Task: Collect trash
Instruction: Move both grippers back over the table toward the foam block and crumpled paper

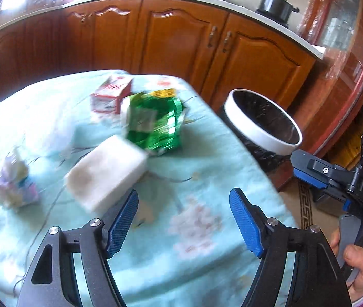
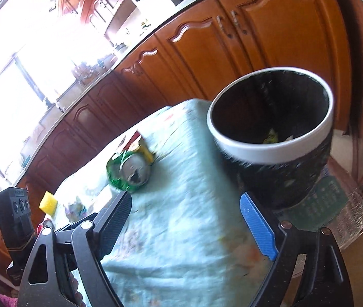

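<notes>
A crumpled green snack bag [image 1: 155, 125] lies on the light blue tablecloth [image 1: 181, 268], with a white sponge block [image 1: 107, 171] in front of it, a red-and-white carton [image 1: 111, 94] behind and a pastel wrapper [image 1: 14, 181] at the left. My left gripper [image 1: 184, 222] is open and empty above the cloth, just short of the sponge. My right gripper [image 2: 186, 220] is open and empty over the table's corner. The green bag [image 2: 130, 171] shows ahead of it. A black bin with a white rim [image 2: 273, 151] stands beside the table, with some scraps inside; the left wrist view also shows it [image 1: 260, 130].
Wooden kitchen cabinets [image 1: 181, 41] run behind the table, with a black pot [image 1: 276, 5] on the counter. A yellow sponge [image 2: 48, 202] lies at the table's far left. The table edge drops off toward the bin. The other gripper's body [image 1: 355, 179] is at the right.
</notes>
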`<state>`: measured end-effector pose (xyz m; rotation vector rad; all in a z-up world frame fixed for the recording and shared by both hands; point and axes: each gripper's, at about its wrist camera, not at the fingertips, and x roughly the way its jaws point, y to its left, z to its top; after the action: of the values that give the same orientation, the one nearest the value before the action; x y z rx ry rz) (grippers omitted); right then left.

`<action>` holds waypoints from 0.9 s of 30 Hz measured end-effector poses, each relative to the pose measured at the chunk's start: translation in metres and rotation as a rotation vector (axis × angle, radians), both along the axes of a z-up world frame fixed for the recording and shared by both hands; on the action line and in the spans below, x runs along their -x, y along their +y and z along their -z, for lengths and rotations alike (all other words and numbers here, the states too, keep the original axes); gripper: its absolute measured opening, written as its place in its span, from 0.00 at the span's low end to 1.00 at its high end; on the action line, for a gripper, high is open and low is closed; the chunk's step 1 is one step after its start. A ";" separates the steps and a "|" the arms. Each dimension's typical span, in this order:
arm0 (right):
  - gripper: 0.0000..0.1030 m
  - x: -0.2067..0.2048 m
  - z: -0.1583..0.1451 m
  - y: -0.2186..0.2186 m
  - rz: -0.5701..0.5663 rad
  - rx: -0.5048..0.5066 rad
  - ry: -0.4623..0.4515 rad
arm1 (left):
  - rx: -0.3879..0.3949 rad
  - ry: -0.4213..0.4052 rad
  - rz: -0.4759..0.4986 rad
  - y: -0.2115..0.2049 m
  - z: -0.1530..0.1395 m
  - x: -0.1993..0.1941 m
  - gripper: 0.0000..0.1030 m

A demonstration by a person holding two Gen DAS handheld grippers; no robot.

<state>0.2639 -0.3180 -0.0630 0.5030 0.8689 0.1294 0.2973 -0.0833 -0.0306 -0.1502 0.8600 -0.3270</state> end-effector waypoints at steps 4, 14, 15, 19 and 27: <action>0.86 -0.001 0.009 0.027 -0.044 -0.019 0.024 | 0.016 0.021 -0.063 0.033 0.000 0.021 0.71; 0.86 -0.006 0.019 0.081 -0.141 -0.041 0.061 | 0.038 0.022 -0.158 0.090 -0.003 0.050 0.71; 0.86 -0.007 0.019 0.085 -0.148 -0.041 0.065 | 0.039 0.023 -0.167 0.094 -0.003 0.051 0.71; 0.86 -0.010 0.021 0.104 -0.182 -0.035 0.070 | 0.044 0.025 -0.201 0.109 -0.003 0.055 0.71; 0.86 -0.031 0.025 0.137 -0.238 -0.006 0.073 | 0.014 0.006 -0.280 0.143 -0.014 0.049 0.79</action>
<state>0.2945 -0.1810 -0.0881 0.4107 0.9986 0.3334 0.2479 0.0594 -0.0165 -0.2812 0.8303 -0.0700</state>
